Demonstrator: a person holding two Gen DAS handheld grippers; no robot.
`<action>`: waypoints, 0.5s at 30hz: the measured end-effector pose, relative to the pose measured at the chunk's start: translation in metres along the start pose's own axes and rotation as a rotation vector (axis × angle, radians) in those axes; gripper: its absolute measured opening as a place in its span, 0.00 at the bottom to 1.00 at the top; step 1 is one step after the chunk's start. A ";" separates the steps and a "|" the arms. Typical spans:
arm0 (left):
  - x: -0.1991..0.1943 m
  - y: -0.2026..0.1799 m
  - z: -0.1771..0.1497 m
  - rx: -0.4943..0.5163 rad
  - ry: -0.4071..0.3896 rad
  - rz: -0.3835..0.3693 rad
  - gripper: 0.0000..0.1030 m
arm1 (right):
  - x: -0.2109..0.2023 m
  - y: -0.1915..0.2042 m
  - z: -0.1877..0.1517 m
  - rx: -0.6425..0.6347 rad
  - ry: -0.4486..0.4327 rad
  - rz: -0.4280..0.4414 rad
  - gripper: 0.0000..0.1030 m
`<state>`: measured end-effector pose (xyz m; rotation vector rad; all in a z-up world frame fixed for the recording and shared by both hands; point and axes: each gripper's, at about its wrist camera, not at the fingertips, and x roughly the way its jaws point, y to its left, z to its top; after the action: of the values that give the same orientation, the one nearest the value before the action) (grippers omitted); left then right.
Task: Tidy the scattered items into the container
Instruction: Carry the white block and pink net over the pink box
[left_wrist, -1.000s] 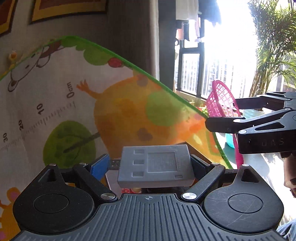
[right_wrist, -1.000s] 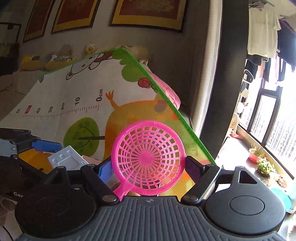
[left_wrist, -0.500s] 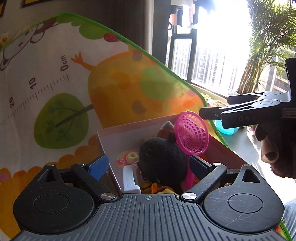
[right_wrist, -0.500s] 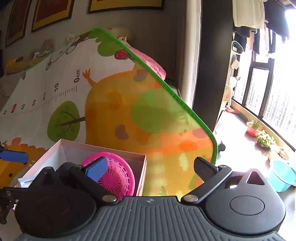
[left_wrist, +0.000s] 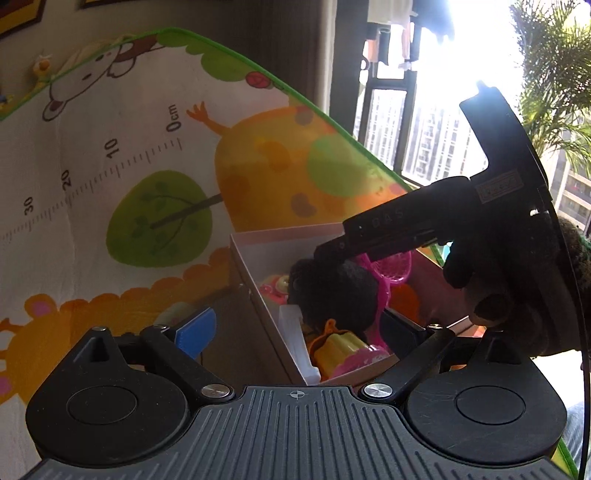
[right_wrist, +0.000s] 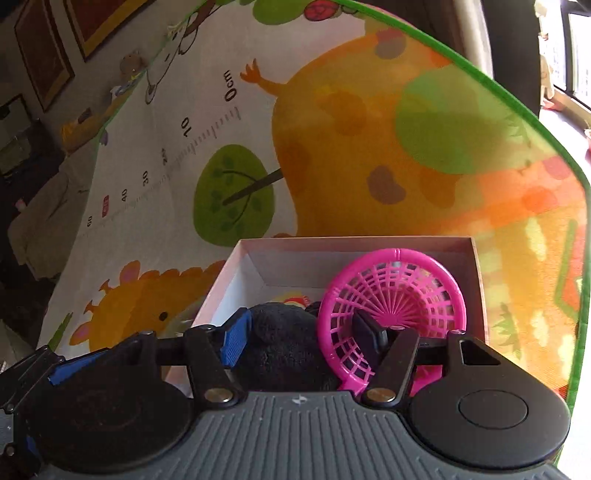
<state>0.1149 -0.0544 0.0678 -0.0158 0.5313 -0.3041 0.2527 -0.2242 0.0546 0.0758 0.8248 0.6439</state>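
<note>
A pale cardboard box (left_wrist: 280, 236) (right_wrist: 351, 242) sits on the play mat. Inside it lie a black plush toy (left_wrist: 332, 288) (right_wrist: 288, 343), a pink strainer (left_wrist: 395, 266) (right_wrist: 395, 291), a white block (left_wrist: 291, 332) and a yellow mould (left_wrist: 340, 347). My left gripper (left_wrist: 299, 330) is open with nothing in it, and its fingers straddle the box's near left wall. My right gripper (right_wrist: 303, 338) (left_wrist: 325, 254) reaches down into the box. Its jaws are narrowed onto the plush toy, and the black finger sits inside the strainer's bowl.
The colourful play mat (right_wrist: 332, 129) with a printed ruler spreads around the box, green-edged on the right. Beyond it are a curtain, a bright window (left_wrist: 424, 129) and a plant (left_wrist: 554, 92). A hand (left_wrist: 498, 295) holds the right gripper close to my left one.
A second ago the left gripper held the white block and the right held the pink strainer. Both now lie in the box. The right gripper has dropped in and narrowed around the plush.
</note>
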 end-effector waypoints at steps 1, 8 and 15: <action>-0.003 0.001 -0.001 0.000 -0.002 0.002 0.95 | 0.001 0.011 0.000 -0.043 0.001 0.040 0.62; -0.018 0.012 -0.012 -0.009 -0.008 0.020 0.97 | 0.003 -0.009 -0.010 -0.079 0.037 -0.126 0.70; -0.015 0.014 -0.018 -0.041 -0.009 -0.002 0.97 | -0.049 -0.027 -0.004 -0.043 -0.077 -0.125 0.70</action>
<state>0.0980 -0.0356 0.0586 -0.0573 0.5290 -0.2945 0.2384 -0.2745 0.0759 0.0094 0.7348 0.5373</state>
